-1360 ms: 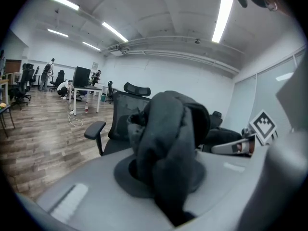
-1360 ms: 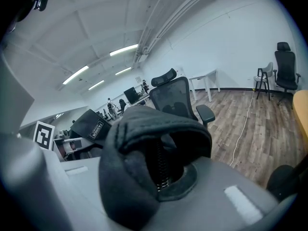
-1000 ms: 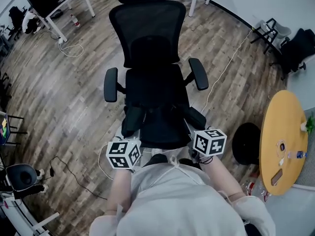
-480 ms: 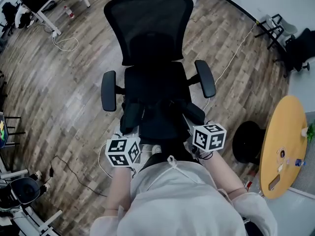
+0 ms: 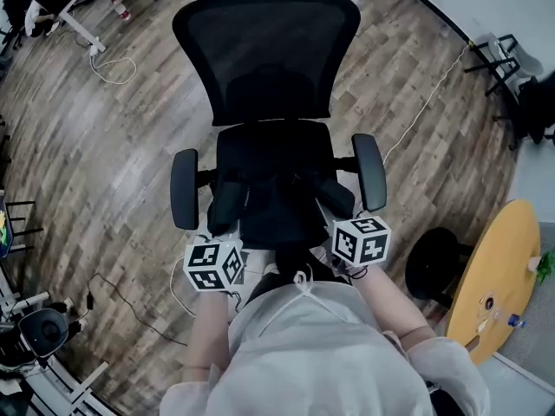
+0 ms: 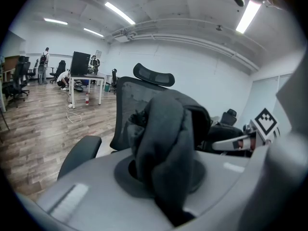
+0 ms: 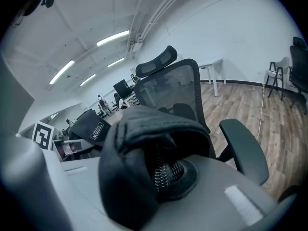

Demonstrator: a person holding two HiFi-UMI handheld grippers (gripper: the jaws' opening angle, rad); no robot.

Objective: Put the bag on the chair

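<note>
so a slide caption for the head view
Left gripper and right gripper hold a black bag at the chair seat

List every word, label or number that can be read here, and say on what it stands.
"FASHION": white label on the black bag, in the right gripper view; the smaller line above it is too blurred to read.
Square markers: patterns only, no text.

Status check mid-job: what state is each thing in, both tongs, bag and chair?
left tongs: shut on bag fabric.
right tongs: shut on bag fabric.
bag: held by both tongs over the front of the chair seat; whether it rests there, cannot tell.
chair: upright, facing the person.
</note>
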